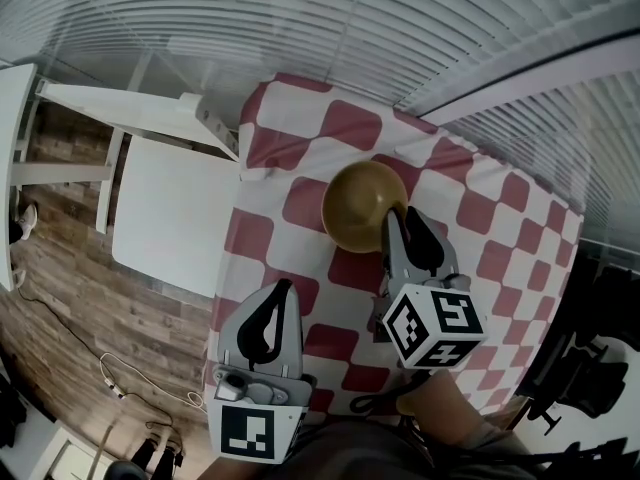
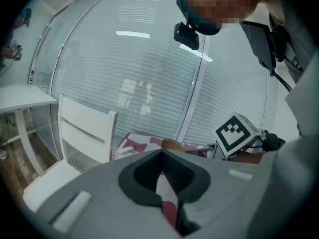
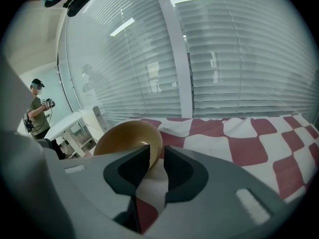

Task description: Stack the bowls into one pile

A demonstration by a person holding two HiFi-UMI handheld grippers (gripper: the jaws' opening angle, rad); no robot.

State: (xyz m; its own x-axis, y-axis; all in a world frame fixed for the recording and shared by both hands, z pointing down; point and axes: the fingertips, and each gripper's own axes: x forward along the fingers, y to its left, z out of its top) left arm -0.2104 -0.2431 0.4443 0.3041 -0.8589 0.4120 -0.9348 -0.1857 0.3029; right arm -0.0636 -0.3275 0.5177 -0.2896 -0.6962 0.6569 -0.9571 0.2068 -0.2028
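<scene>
One golden-brown bowl (image 1: pixel 360 203) stands upright on the red-and-white checked tablecloth (image 1: pixel 480 228); I cannot tell if more bowls are nested in it. My right gripper (image 1: pixel 402 214) is at the bowl's near right rim, jaws a little apart, one tip over the rim and one outside it. In the right gripper view the bowl (image 3: pixel 127 138) shows just past the narrowly open right gripper (image 3: pixel 157 156). My left gripper (image 1: pixel 283 288) hovers over the table's near left part, shut on nothing. Past the left gripper (image 2: pixel 160 152), the bowl (image 2: pixel 172 144) is a small sliver.
A white chair (image 1: pixel 170 218) stands against the table's left edge, with a white side table (image 1: pixel 15 118) further left. Window blinds (image 1: pixel 300 18) run behind the table. A person (image 3: pixel 39 108) stands far off at the left.
</scene>
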